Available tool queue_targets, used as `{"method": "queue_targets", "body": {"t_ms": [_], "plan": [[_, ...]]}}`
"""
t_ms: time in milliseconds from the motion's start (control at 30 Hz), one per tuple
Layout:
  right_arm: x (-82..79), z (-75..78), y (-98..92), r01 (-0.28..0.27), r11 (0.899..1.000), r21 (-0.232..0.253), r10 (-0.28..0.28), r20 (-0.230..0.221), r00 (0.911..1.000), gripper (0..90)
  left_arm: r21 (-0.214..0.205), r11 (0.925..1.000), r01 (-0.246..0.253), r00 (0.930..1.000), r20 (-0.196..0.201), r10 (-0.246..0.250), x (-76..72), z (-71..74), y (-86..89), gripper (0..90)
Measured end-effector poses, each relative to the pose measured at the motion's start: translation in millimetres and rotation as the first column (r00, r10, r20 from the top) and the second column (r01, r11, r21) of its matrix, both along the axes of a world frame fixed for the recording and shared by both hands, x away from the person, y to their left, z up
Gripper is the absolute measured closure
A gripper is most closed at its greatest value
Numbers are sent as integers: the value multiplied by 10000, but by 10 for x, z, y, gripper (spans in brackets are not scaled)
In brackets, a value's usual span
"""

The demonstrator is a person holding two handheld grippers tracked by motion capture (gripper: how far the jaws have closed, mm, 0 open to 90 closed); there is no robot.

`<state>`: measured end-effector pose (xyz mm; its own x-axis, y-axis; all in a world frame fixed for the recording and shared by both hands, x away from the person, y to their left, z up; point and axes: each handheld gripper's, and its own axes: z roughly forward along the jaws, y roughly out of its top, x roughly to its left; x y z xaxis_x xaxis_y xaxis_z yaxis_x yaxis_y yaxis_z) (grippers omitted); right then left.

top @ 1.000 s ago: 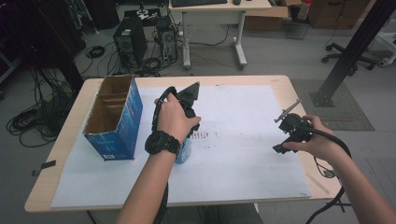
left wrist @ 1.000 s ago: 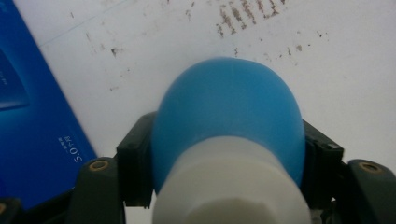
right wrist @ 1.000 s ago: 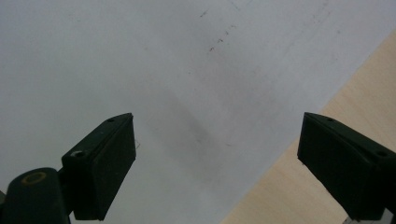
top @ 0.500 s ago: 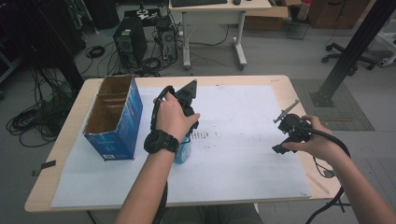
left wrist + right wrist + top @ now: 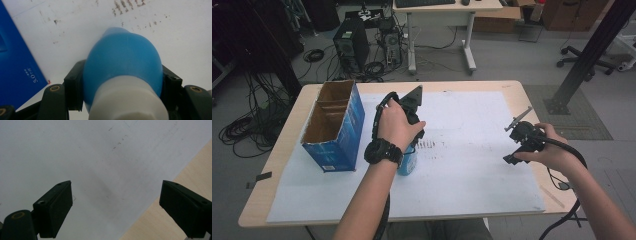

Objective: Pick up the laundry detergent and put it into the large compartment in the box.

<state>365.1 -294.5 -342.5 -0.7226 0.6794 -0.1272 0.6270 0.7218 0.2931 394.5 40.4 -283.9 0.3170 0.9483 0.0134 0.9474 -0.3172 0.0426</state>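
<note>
A blue bottle (image 5: 122,62) with a white cap end (image 5: 127,100) stands on the white paper, its lower part seen below the left hand (image 5: 408,164). My left gripper (image 5: 122,82) is shut on it, a black pad pressing each side of the blue body. In the high view the left hand covers this gripper (image 5: 406,145), which points down at the table. My right gripper (image 5: 116,202) is open with nothing between its pads, held over the paper near its right edge (image 5: 512,152).
An open blue carton (image 5: 334,125) with a brown cardboard inside stands just left of the bottle. A large white sheet (image 5: 472,165) with dark smudges covers most of the wooden table (image 5: 532,115). Cables trail from both grippers toward the front edge.
</note>
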Motion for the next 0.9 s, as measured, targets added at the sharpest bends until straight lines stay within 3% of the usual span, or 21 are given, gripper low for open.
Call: {"method": "queue_targets", "body": {"t_ms": [500, 900], "plan": [[-27, 81, 31, -177, 9998, -76, 177, -29, 9998, 114, 24, 9997, 256, 9994, -217, -256, -22, 168, -27, 372], [-25, 183, 6, -162, 9998, 62, 163, -30, 9999, 114, 33, 9989, 459, 9982, -401, -457, -71, 425, -38, 373]]}}
